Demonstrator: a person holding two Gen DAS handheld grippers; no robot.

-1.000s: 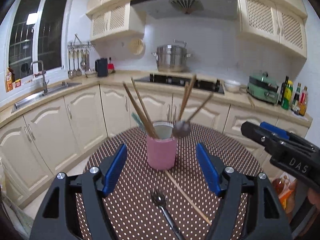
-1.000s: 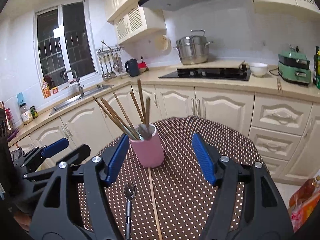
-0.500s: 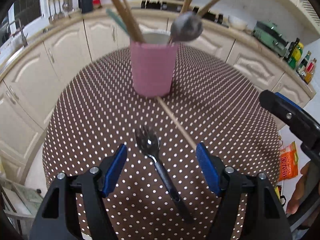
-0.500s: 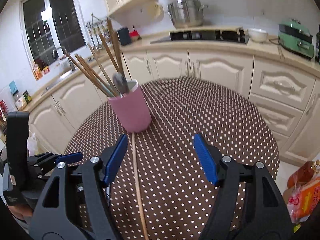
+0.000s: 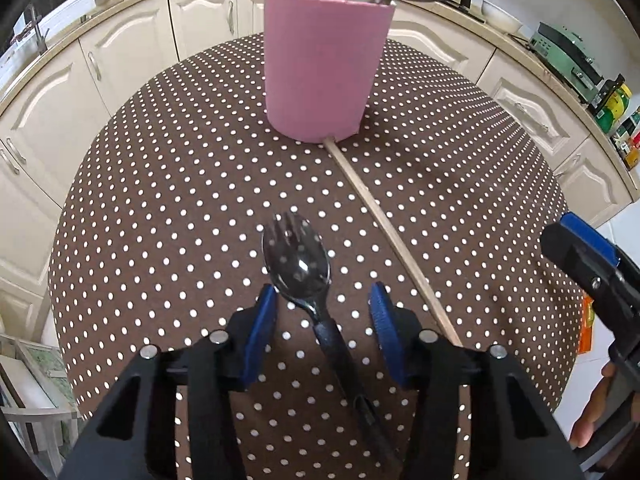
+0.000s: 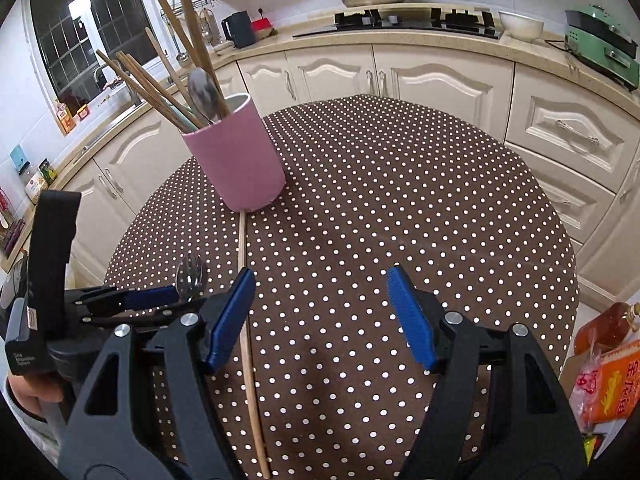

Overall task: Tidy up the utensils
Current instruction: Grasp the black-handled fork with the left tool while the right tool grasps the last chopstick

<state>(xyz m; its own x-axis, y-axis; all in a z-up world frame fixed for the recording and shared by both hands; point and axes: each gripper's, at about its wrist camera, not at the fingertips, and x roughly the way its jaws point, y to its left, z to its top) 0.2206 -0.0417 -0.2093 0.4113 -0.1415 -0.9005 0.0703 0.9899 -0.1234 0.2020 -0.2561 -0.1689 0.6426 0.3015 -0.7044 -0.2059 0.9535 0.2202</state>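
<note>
While the left tool (image 5: 323,334) is closing around its dark handle without yet pressing it, a shiny metal spork (image 5: 297,258) is lying low in the frame on the brown polka-dot table (image 5: 160,208). Beside it, a wooden chopstick (image 5: 386,228) is touching the pink holder (image 5: 326,68). Cream kitchen cabinets (image 5: 120,52) are curving behind. The right tool (image 6: 322,316) is hovering released.

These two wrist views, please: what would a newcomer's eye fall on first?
Probably the pink utensil cup, bristling with chopsticks and a spoon, at the far side of the brown polka-dot table. Next comes the metal spork lying on the cloth, its dark handle between the closing jaws of the left gripper, not yet pinched. Beside it, one loose chopstick runs from the cup's base toward the open right gripper.
</note>
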